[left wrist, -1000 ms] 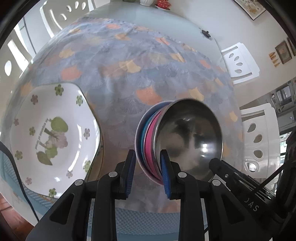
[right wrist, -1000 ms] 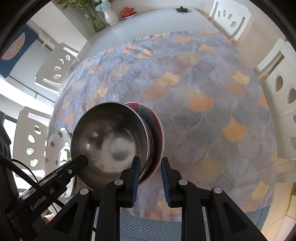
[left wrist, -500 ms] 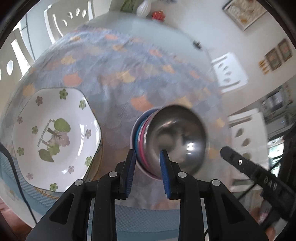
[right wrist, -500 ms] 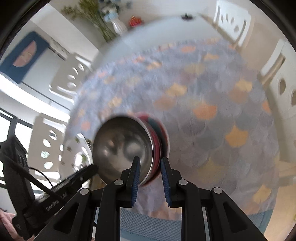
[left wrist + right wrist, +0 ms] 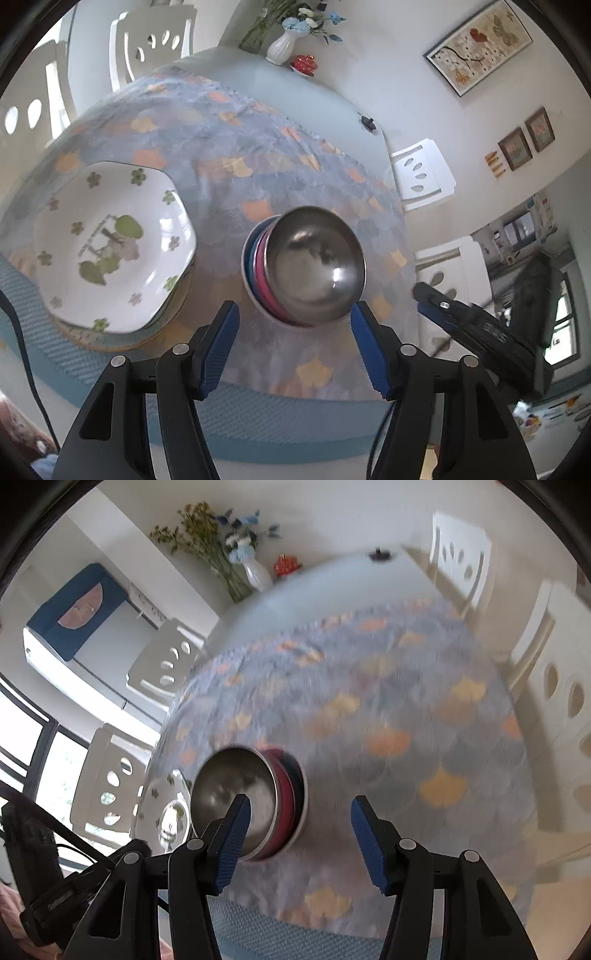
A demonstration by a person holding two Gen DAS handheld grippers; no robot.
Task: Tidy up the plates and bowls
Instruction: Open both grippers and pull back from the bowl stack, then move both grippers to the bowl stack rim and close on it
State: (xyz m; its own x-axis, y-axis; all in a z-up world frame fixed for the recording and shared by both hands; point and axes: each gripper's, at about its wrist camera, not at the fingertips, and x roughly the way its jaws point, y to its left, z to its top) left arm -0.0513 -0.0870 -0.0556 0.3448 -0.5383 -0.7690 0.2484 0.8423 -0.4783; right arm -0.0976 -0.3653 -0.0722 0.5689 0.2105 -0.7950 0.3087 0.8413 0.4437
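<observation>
Both tongs [image 5: 293,343] [image 5: 300,840] wide open w/ nothing; steel bowl [image 5: 317,264] nested atop bowl stack [image 5: 258,266].

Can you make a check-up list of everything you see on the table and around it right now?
Surface: table under a scale-pattern tablecloth.
Job's things: steel bowl nested in coloured bowls; flowered white plate beside them.
Clutter: flower vase, small red dish, small black object at the far end.
Grippers: left gripper and right gripper open, holding nothing.
Cables: black cable at the left edge.
Surroundings: white chairs, framed pictures.
</observation>
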